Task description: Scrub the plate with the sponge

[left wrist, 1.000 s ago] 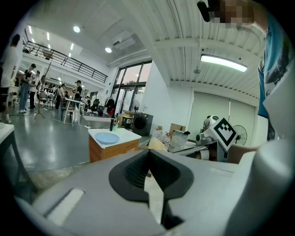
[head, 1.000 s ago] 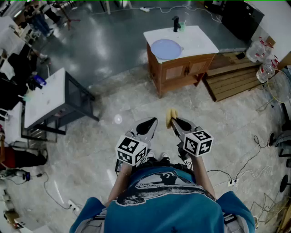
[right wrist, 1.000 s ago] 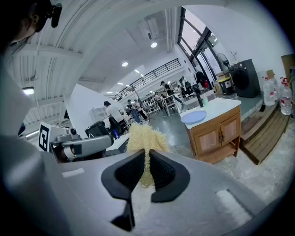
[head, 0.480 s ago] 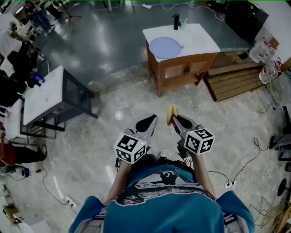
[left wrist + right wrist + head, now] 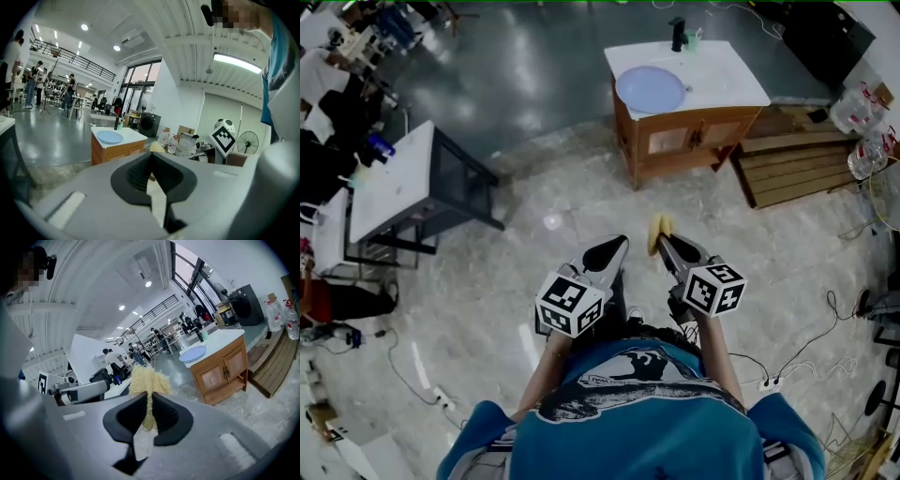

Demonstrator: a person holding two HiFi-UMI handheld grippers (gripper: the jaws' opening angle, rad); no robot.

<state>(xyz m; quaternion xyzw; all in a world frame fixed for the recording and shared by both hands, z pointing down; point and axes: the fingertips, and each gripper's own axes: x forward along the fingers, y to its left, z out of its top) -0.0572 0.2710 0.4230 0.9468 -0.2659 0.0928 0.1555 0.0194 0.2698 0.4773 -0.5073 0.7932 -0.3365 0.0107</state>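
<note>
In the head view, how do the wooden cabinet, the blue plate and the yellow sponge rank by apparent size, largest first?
1. wooden cabinet
2. blue plate
3. yellow sponge, which looks smallest although it is much nearer the camera; part of it is hidden between jaws.

1. No word, number or brand name could be read in any view.
2. The black-and-white marker cubes (image 5: pixel 572 305) on the left claw (image 5: pixel 614 246) and the right claw (image 5: pixel 661 246) carried only square block patterns, not letters.
3. The dark print (image 5: pixel 619 380) on the person's teal shirt (image 5: pixel 628 441) was too blurred to read.
4. Labels on the clear plastic bottles (image 5: pixel 862 122) were too small to read.
</note>
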